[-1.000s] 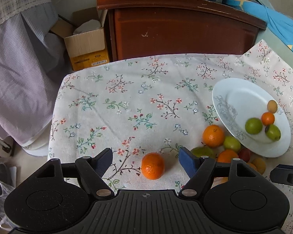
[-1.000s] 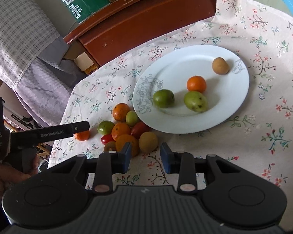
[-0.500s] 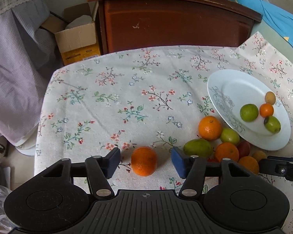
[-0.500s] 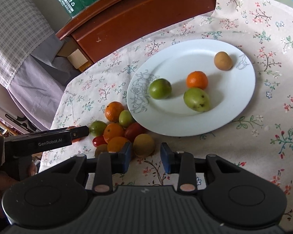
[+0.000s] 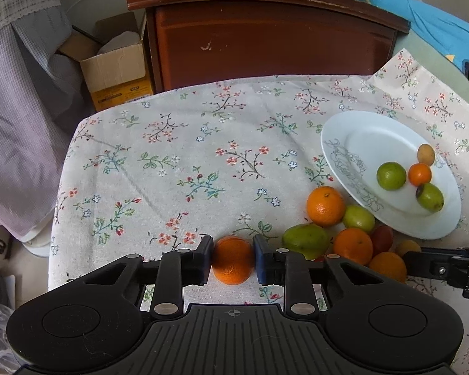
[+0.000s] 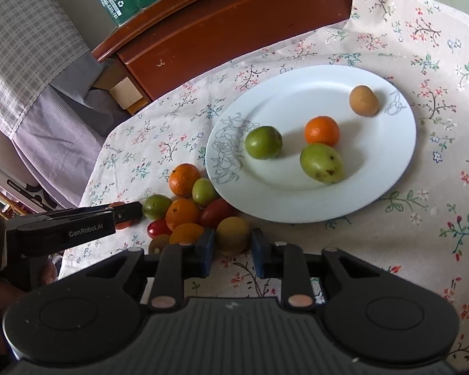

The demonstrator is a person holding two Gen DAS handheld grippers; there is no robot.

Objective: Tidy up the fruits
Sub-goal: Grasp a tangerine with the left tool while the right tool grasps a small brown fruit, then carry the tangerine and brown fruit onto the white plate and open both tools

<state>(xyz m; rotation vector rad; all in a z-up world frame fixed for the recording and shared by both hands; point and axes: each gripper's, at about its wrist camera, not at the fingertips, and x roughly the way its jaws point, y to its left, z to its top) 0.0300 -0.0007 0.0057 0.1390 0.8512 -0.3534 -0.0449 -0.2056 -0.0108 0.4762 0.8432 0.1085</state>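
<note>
A: Tools first. What did the left tool [image 5: 233,259] have?

B: Its blue pads [image 5: 261,257] were pressed against both sides of an orange mandarin [image 5: 232,260], which sat on the floral cloth [image 5: 172,162] near the front edge of the counter. It was clamped on that fruit.

A: And the right tool [image 6: 232,251]?

B: Its pads stood on either side of a yellow-brown fruit [image 6: 233,234] just in front of the white plate [image 6: 390,168]. The gaps looked very narrow, but I could not tell whether the pads actually touched it.

A: What lay around that fruit?

B: A loose heap just left of it, against the plate's near-left rim: an orange [image 6: 184,179], a pale green fruit [image 6: 204,191], a darker green one [image 6: 156,206], another orange [image 6: 182,213], a red tomato [image 6: 217,213] and a smaller cherry tomato [image 6: 158,227].

A: On the plate itself?

B: Four pieces: a round green fruit [image 6: 263,142], a spotted green one [image 6: 321,162], a small orange [image 6: 322,131] touching or nearly touching it, and a brown fruit [image 6: 363,100] near the far rim.

A: Beyond the counter?

B: A dark wooden cabinet [image 5: 265,37] past the far edge, with an open cardboard box [image 5: 115,68] to its left.
</note>
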